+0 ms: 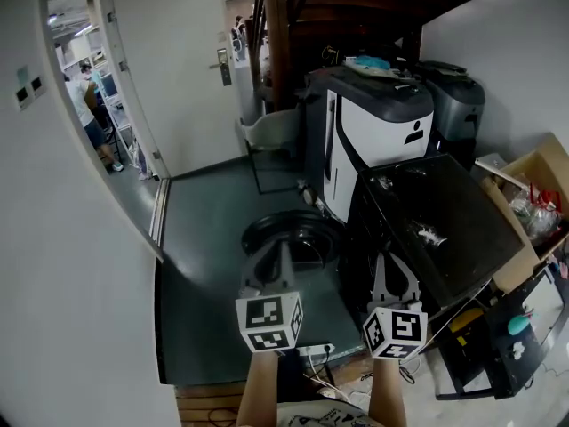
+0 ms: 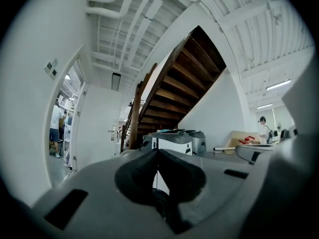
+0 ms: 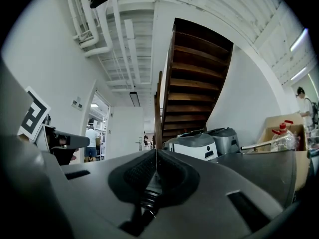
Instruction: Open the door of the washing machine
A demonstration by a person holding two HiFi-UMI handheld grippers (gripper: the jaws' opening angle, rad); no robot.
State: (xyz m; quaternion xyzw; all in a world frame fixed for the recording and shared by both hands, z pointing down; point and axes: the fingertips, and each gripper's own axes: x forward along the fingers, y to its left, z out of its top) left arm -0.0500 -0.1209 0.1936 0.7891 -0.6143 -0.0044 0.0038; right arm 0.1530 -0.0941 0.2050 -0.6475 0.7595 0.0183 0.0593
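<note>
The black washing machine (image 1: pixel 440 225) stands at the right, and I see it from above. Its round dark door (image 1: pixel 293 237) stands swung out from the front, over the grey floor. My left gripper (image 1: pixel 272 258) is held above the door ring, shut, with nothing between its pads. My right gripper (image 1: pixel 392 272) hangs over the machine's near left corner, also shut and empty. In the left gripper view the left gripper (image 2: pixel 157 151) points level at the stairs, pads closed together. The right gripper (image 3: pixel 156 152) in its own view shows the same, pads meeting in a line.
Two grey-and-white machines (image 1: pixel 378 123) stand behind the washer under a wooden staircase (image 1: pixel 276 34). An open cardboard box (image 1: pixel 533 194) sits at the right. A doorway (image 1: pixel 102 105) at the left shows a person beyond. A power strip (image 1: pixel 316 350) lies on the floor near me.
</note>
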